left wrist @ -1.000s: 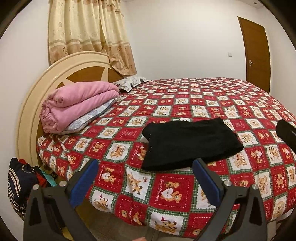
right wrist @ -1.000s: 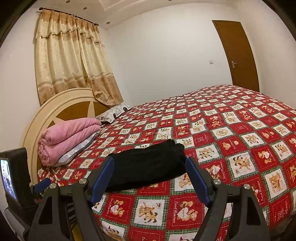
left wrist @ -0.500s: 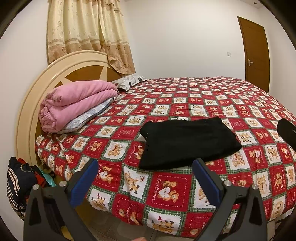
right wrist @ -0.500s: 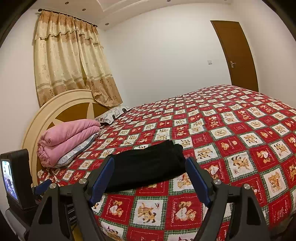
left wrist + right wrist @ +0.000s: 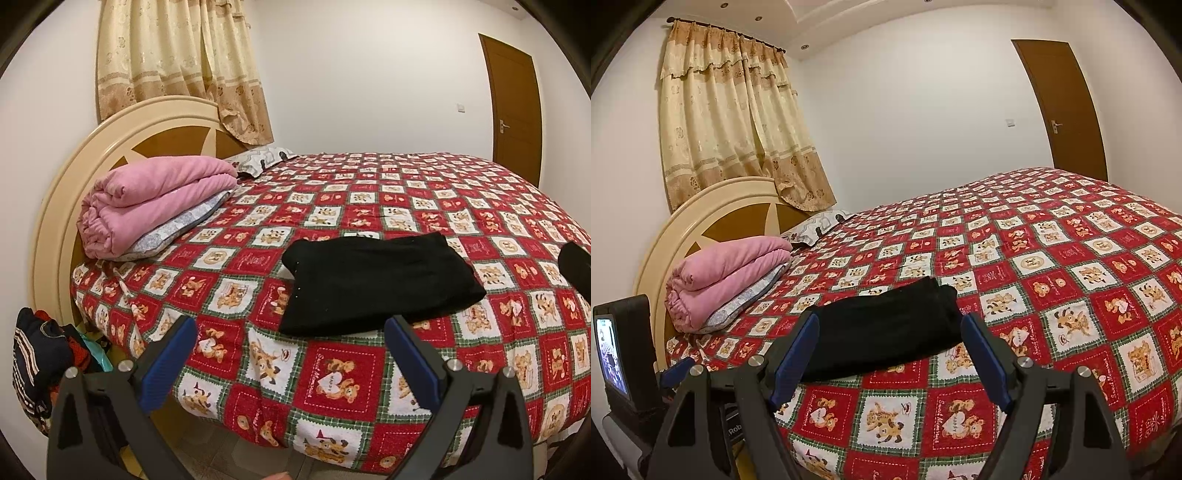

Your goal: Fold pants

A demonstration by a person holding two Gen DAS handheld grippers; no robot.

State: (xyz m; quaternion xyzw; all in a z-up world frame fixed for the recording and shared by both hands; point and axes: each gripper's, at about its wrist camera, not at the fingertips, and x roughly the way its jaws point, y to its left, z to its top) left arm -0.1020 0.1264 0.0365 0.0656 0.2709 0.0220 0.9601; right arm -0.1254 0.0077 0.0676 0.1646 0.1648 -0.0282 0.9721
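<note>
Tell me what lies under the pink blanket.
The pink blanket rests on a grey-white patterned pillow, whose edge shows below it. The pillow lies on the quilt. Anything further beneath is covered.

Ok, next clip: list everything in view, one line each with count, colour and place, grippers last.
pants: 1, black, folded flat near the bed's front edge
bedspread: 1, red and white bear patches, covering the bed
blanket: 1, pink, folded, by the headboard
pillow: 1, grey patterned, behind the blanket
headboard: 1, cream and brown, left
curtain: 1, beige, above the headboard
door: 1, brown, far right wall
clothes pile: 1, dark, beside the bed
left gripper: 1, black with blue pads, open, empty
right gripper: 1, same, open, empty
</note>
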